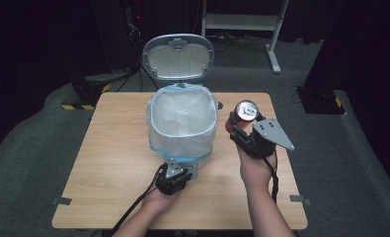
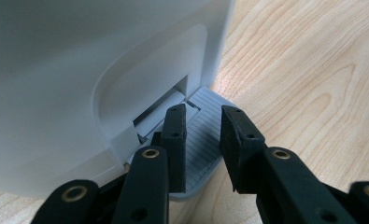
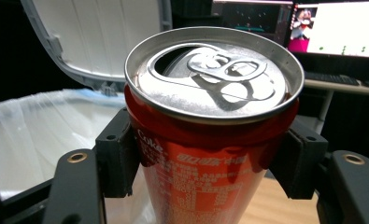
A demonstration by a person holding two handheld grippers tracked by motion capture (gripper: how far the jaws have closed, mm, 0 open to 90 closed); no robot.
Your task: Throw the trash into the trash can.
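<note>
The left claw (image 1: 178, 173) is seen low at the near foot of the bin (image 1: 182, 129), w/ its jaws narrowly parted and pressed on the ribbed grey pedal (image 2: 205, 135); nothing is gripped between them. The lid (image 1: 178, 56) is stood open behind the bin, and a clear liner bag (image 1: 182, 118) is folded over the rim. The bin is set on the wooden surface (image 1: 108, 163), approx. centre.

To the right, an opened red cola can (image 1: 246, 110) is held upright in the right claw (image 1: 238, 123), just beside the bin's rim and raised off the surface. In the right gripper view the can (image 3: 210, 140) is clamped at mid-body, one jaw on each side, tab hole open on top.

The can is judged light and probably near empty; its thin aluminium wall is stiff only until squeezed, so denting is likely under a hard grip. The painted side is smooth and may slip. The mid-body hold is judged adequate; the rolled top rim would be firmer. Dregs could be spilled if it is tipped before it is over the bag.
</note>
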